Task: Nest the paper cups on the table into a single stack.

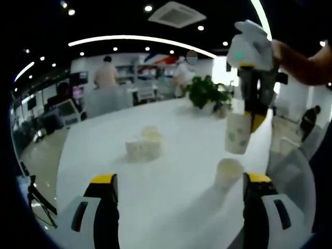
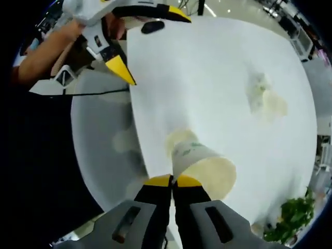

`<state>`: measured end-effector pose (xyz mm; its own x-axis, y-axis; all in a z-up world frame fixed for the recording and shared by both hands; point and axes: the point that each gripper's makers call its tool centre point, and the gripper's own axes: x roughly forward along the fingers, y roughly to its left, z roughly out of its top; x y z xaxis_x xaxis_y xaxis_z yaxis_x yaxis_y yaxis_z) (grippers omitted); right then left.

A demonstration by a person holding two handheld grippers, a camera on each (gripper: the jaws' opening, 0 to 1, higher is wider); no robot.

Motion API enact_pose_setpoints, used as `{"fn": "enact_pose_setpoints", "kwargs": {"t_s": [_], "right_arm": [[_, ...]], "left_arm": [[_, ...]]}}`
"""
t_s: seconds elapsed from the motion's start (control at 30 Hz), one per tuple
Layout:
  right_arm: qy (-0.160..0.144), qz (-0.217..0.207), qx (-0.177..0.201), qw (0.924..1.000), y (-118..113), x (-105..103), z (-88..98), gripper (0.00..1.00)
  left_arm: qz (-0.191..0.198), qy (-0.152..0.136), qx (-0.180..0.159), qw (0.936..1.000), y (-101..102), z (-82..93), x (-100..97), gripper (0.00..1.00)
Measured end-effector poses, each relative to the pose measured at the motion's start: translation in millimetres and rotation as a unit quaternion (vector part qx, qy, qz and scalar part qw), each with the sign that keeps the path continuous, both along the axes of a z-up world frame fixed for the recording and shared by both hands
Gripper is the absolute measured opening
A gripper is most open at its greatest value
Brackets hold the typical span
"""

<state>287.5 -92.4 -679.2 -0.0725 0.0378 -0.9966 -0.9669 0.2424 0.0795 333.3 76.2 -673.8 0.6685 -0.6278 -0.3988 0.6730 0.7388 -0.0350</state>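
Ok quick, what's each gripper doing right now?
Left gripper: open, holding nothing.
Right gripper: closed on a paper cup, lifted above the table.

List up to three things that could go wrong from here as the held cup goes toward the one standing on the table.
1. The right gripper pinches the held paper cup only at its rim, so it may tilt, slip or crease.
2. The standing cup below is unsupported near the table's edge; an off-centre drop could tip it.
3. The open left gripper is close and could knock it.
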Motion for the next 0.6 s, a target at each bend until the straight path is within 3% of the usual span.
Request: {"fn": "enact_pose_setpoints", "kwargs": {"t_s": [0.6], "right_arm": [[0.018,-0.015,-0.003,0.9997,4,-8,-33.1,0.0]], "left_arm": [[0.015,0.002,0.0,0.9999,3,-3.0,-1.1,0.99]]}}
